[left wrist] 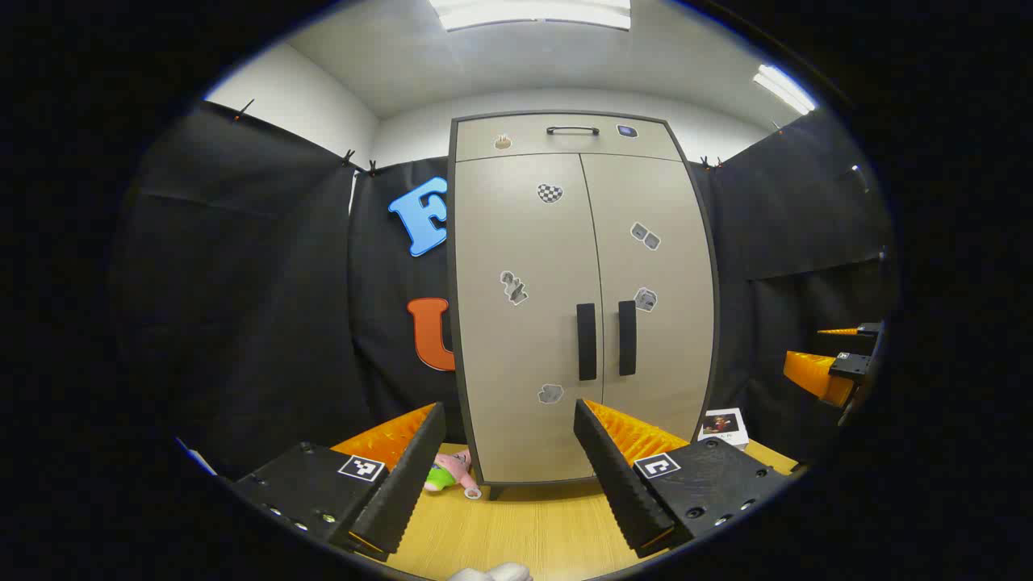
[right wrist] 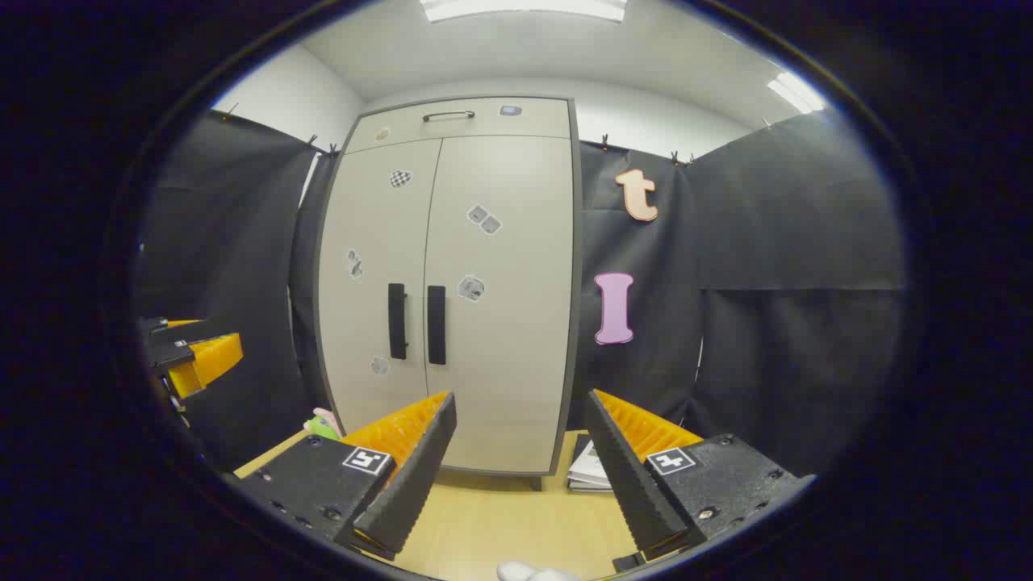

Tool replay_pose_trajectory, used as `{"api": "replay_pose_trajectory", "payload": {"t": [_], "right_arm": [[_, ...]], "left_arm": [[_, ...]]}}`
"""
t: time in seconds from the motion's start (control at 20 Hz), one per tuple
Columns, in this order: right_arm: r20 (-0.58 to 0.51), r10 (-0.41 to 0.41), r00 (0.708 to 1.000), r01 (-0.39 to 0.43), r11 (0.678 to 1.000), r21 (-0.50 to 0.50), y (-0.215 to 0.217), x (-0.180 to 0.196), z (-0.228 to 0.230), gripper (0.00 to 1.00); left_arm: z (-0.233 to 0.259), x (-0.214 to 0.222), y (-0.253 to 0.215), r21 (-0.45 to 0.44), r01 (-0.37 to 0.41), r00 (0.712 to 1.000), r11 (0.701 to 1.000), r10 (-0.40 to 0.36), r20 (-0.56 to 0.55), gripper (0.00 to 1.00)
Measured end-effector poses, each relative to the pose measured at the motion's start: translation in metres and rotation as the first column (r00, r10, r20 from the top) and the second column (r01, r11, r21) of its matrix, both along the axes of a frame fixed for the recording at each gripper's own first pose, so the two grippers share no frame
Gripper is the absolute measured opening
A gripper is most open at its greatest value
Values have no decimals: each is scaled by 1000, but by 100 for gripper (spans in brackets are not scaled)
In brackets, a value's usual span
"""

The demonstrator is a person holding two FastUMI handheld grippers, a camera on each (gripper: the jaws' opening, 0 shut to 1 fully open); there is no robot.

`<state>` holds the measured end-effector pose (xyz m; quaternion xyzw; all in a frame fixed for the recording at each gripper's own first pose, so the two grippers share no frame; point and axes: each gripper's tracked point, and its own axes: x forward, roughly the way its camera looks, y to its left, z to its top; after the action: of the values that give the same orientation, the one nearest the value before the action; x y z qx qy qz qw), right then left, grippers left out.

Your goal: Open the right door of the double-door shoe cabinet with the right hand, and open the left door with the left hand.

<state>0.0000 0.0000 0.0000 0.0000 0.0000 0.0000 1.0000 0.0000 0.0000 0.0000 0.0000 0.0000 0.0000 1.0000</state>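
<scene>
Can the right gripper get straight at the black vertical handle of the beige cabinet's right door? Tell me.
Probably yes: right gripper is open, black vertical handle faces it, nothing between.

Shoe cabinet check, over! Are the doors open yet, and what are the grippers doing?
Left gripper open, right gripper open, both short of the shoe cabinet. Left door and right door shut, handles untouched. Plush toy beside cabinet base, not blocking.

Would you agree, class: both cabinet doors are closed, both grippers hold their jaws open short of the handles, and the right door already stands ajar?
Not quite. The right door is closed, flush with the left door, as the right gripper view shows. The rest holds: the left gripper and right gripper have their jaws open, short of the two handles.
</scene>
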Motion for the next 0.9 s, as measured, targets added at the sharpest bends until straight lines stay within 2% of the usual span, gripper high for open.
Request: {"api": "replay_pose_trajectory", "payload": {"t": [0.55,0.9], "right_arm": [[-1,-16,1000,16,1000,-6,-1,-3,-1,100],[13,-25,1000,25,1000,-1,3,12,2,100]], "left_arm": [[0,-4,2,-2,8,1000,1000,-8,6,96],[-1,-12,12,16,-5,1000,1000,4,9,96]]}}
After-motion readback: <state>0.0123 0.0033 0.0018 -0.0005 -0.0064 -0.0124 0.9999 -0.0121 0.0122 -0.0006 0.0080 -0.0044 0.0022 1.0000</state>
